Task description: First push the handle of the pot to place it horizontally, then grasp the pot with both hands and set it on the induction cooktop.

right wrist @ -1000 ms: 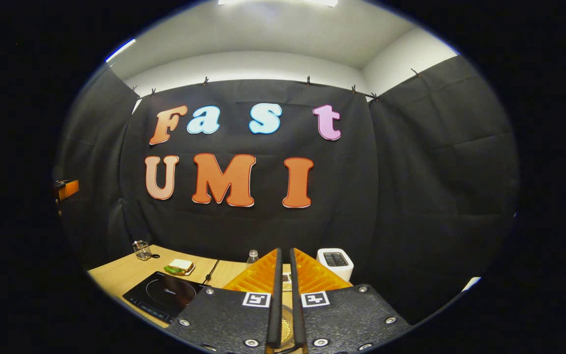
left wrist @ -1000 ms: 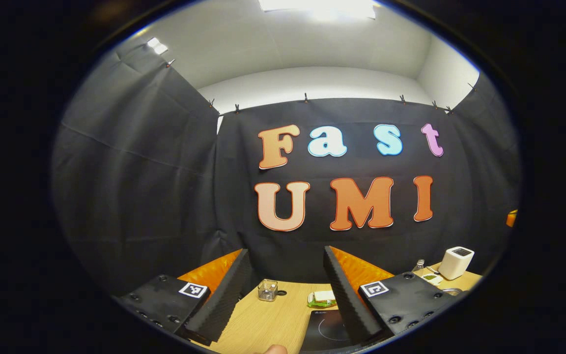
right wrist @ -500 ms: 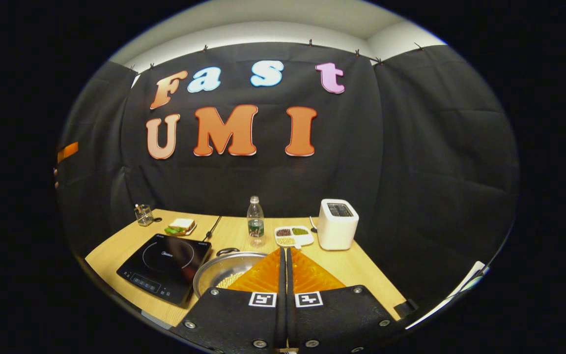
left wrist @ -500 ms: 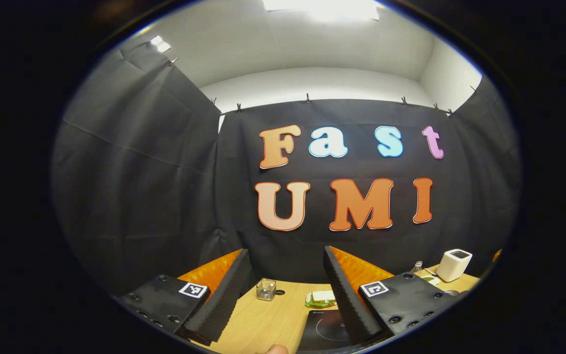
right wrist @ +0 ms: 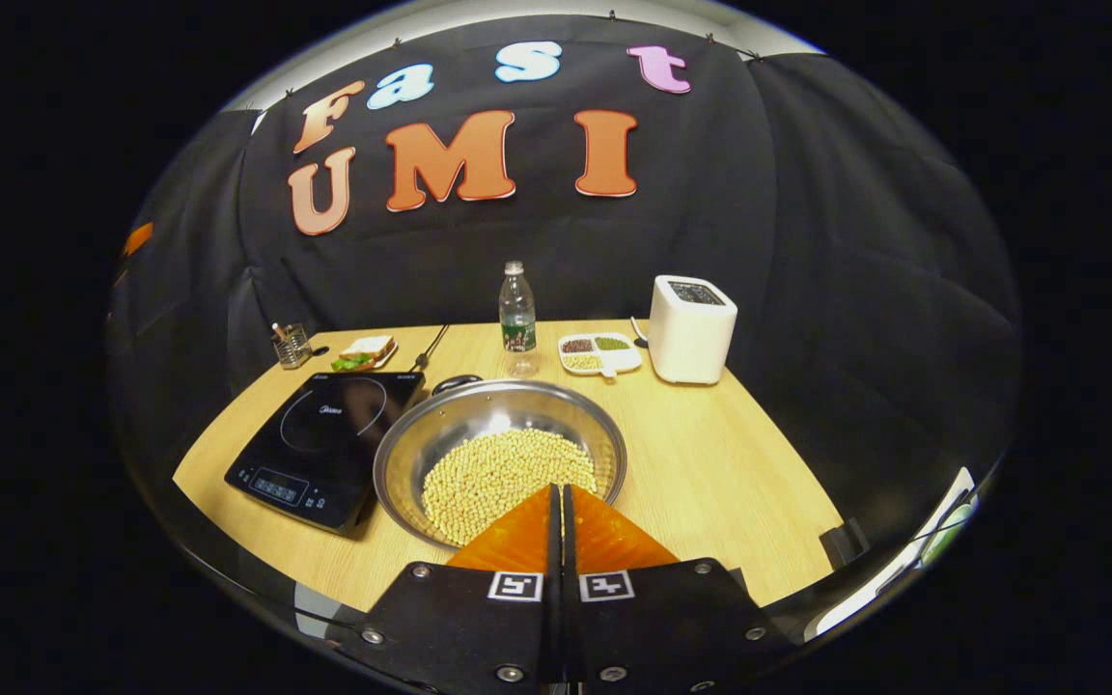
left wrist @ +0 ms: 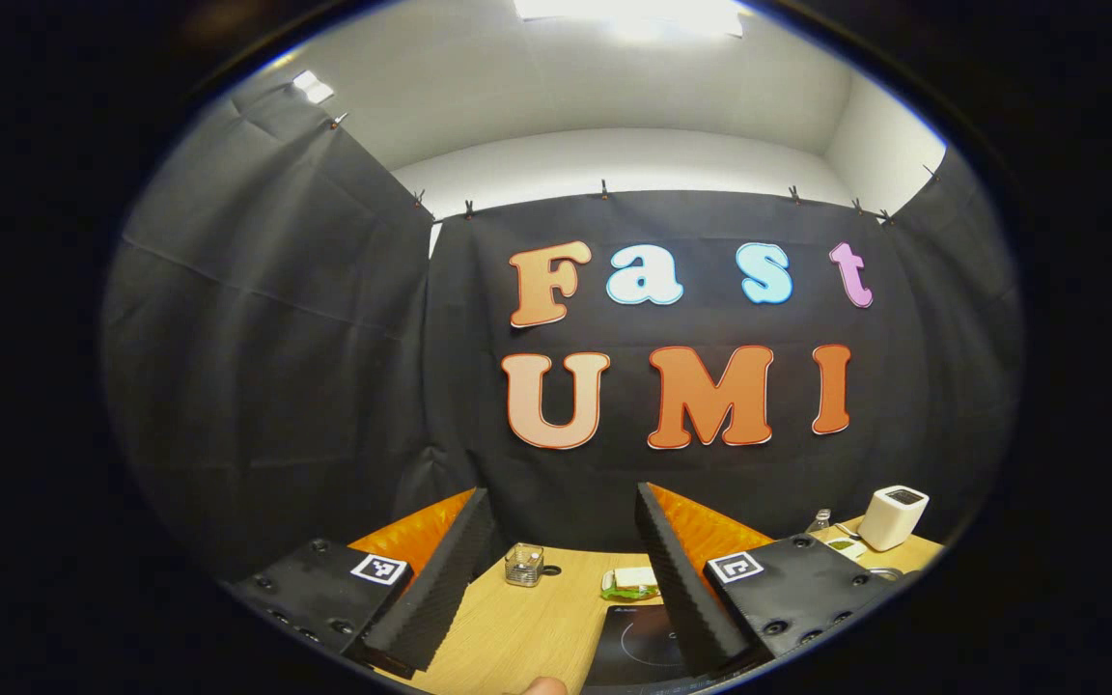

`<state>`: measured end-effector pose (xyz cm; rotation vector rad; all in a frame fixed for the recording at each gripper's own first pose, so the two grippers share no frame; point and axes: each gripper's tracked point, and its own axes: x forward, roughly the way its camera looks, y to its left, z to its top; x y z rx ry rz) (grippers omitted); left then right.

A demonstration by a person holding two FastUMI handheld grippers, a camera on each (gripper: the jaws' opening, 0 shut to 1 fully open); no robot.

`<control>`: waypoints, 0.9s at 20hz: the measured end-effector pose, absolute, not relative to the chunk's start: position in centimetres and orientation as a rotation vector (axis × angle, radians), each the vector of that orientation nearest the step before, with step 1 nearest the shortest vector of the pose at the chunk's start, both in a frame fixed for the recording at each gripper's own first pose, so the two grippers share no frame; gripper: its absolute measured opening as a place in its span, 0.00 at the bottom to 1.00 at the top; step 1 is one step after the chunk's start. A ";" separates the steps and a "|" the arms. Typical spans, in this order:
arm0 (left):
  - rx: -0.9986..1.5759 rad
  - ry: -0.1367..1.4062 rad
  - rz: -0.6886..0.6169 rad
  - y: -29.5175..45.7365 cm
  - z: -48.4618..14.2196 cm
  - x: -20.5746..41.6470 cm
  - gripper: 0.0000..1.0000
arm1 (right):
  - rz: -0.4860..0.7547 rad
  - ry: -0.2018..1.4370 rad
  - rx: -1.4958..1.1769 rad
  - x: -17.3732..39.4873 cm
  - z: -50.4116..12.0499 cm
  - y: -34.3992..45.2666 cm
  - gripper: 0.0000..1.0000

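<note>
In the right gripper view a steel pot [right wrist: 498, 461] full of pale beans sits on the wooden table [right wrist: 710, 483], just right of the black induction cooktop [right wrist: 329, 446]. One dark pot handle [right wrist: 457, 382] shows at the far rim. My right gripper [right wrist: 558, 494] is shut with nothing in it, its tips over the pot's near rim. In the left gripper view my left gripper [left wrist: 561, 507] stands open and empty, high above the table, and part of the cooktop [left wrist: 648, 637] shows between its fingers.
Behind the pot stand a water bottle [right wrist: 517, 314], a divided dish of beans [right wrist: 599, 353] and a white toaster [right wrist: 691, 328]. A sandwich plate [right wrist: 363, 351] and a glass holder [right wrist: 291, 346] sit at the back left. The table's front edge lies near me.
The right gripper has tilted down towards the table, so the pot and cooktop have come fully into its view. The left gripper has hardly moved.
</note>
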<state>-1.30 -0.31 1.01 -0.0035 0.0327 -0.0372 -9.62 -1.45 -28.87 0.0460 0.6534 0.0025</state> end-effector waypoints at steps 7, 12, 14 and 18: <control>-0.018 0.057 -0.062 -1.0 0.3 -1.5 0.99 | 0.071 0.786 0.037 -11.6 -33.7 1.1 0.00; -0.022 0.053 -0.051 -0.5 0.3 -1.3 0.99 | 0.102 0.865 0.035 -12.9 -36.2 2.3 0.00; -0.023 0.055 -0.048 -0.4 0.2 -1.2 0.99 | 0.105 0.890 0.039 -13.2 -37.0 2.4 0.00; -0.015 0.056 -0.037 -0.1 0.0 -1.0 0.99 | 0.099 0.918 0.042 -13.1 -38.4 2.3 0.00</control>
